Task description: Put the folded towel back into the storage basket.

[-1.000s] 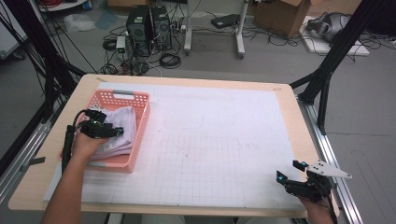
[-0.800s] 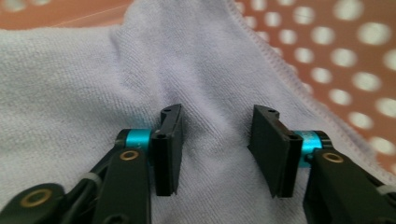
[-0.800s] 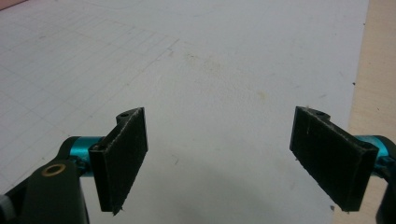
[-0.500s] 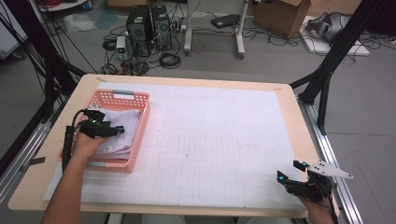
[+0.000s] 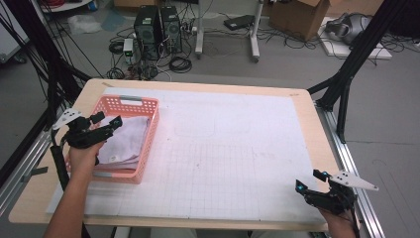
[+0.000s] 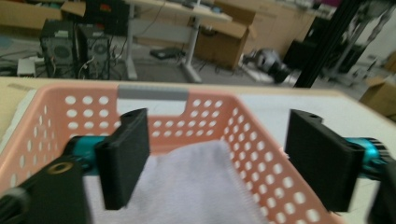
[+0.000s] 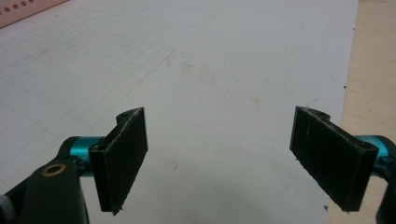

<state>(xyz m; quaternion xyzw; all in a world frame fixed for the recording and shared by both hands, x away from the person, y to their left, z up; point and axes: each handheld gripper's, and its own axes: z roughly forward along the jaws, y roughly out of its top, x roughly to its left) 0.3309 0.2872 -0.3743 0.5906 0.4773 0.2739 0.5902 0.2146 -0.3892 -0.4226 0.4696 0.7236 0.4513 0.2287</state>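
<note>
Two grippers — left gripper (image 5: 110, 125) just opening, empty, over towel (image 5: 130, 139), basket (image 5: 148, 144).

Grey floor (image 5: 297, 74) strewn with cables (image 5: 181, 63), two black computer towers (image 5: 158, 27) beyond pale wooden table (image 5: 317, 124), cardboard box (image 5: 297, 15) behind, black frame struts (image 5: 356, 54) at right.

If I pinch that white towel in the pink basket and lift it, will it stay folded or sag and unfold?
Likely floppy: the white towel lies in soft folds with a fuzzy edge, so it should droop from a pinch and may unfold. It looks light for its size. The pink basket, thin and perforated, may shift if the cloth drags on its wall. The left gripper, jaws just opened, holds nothing.
</note>
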